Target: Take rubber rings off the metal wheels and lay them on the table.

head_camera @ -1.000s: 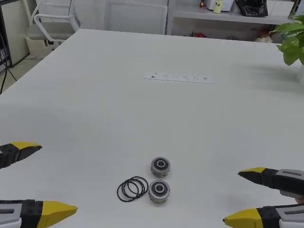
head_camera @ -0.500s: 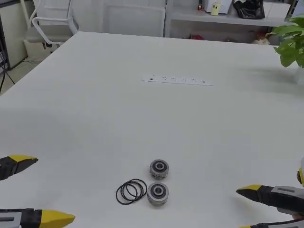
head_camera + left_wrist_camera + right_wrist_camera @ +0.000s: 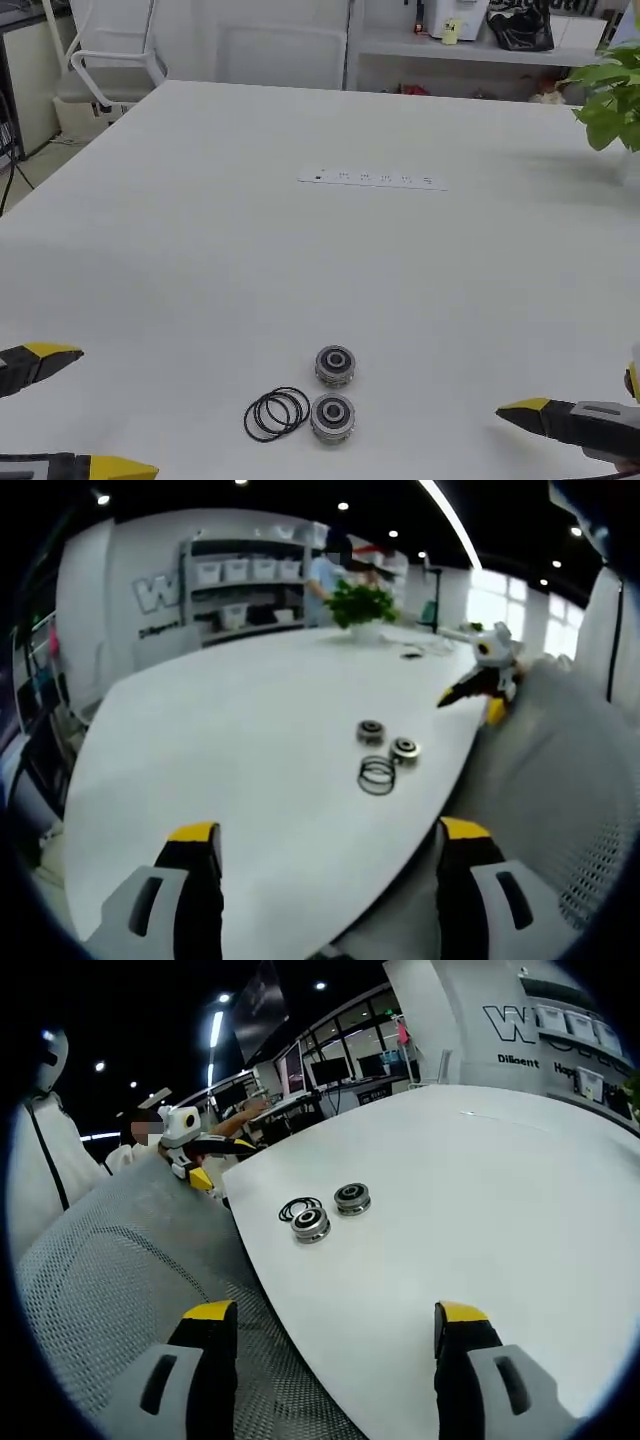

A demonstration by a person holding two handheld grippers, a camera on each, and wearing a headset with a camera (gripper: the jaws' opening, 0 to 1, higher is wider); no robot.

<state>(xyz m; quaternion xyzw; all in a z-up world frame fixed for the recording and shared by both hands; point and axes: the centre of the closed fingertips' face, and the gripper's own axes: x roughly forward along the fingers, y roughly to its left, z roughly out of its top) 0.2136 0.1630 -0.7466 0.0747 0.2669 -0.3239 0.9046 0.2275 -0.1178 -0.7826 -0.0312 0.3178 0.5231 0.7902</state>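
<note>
in the left gripper view my left tool (image 3: 330,832) has its jaws spread wide with nothing between them, and beyond it on the white bench (image 3: 250,710) the loose rubber rings (image 3: 377,774) lie just beside the near wheel (image 3: 404,748), with the far wheel (image 3: 371,731) close behind it. in the right gripper view my right tool (image 3: 332,1312) is spread just as wide and empty, well apart from both wheels. in the head view the rings make a small overlapping pile just left of the near wheel.
</note>
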